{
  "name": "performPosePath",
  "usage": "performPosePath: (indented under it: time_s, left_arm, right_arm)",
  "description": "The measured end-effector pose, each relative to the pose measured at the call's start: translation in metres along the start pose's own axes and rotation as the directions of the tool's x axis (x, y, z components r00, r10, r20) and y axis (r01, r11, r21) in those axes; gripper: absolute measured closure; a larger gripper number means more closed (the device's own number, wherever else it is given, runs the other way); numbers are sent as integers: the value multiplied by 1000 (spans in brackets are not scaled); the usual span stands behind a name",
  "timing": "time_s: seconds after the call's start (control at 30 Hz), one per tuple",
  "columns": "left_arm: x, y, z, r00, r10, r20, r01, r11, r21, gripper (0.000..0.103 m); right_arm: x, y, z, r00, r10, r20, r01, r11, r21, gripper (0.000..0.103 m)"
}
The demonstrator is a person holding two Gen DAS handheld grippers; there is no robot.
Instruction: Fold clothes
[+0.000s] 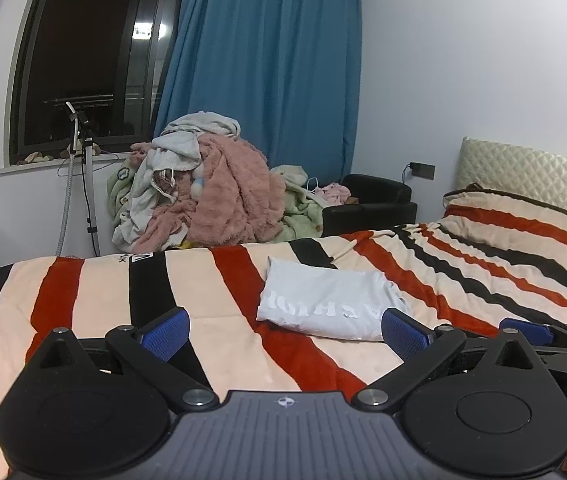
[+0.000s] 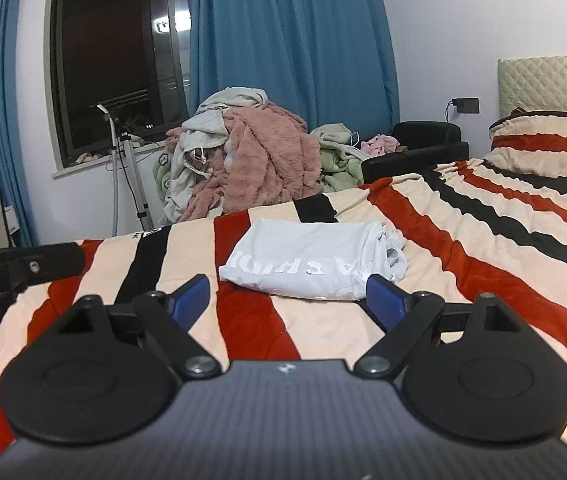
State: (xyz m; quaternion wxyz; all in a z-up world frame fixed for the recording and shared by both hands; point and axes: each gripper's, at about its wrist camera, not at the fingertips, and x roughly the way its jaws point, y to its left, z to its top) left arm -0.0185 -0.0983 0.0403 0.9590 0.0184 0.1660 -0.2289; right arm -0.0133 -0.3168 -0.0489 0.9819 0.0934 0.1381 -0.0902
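We hold the left gripper [image 1: 285, 330] and right gripper [image 2: 287, 300] spread apart, empty, before the folded white shirt [image 2: 311, 260] on the striped bed [image 2: 483, 240]; its lettering is unreadable.

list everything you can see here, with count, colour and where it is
folded t-shirt: one, pale blue-white with white lettering, lying on the bed ahead of both grippers
striped fleece blanket: one, cream, red and black, covering the bed
heap of unfolded laundry: one pile, pink, grey and green, beyond the bed under the window
curtains: blue, beside the dark window
quilted headboard: one, cream, far right
black armchair: one, by the wall
left gripper: open, empty
right gripper: open, empty
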Motion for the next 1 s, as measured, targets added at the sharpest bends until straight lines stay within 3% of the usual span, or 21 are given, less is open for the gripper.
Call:
performPosePath:
  time_s: [1.0]
  left_arm:
    - [2, -3, -5, 1000, 7, -12, -7, 1000, 8, 0]
  right_arm:
    - [-1, 3, 1, 1000, 4, -10, -4, 1000, 1, 16]
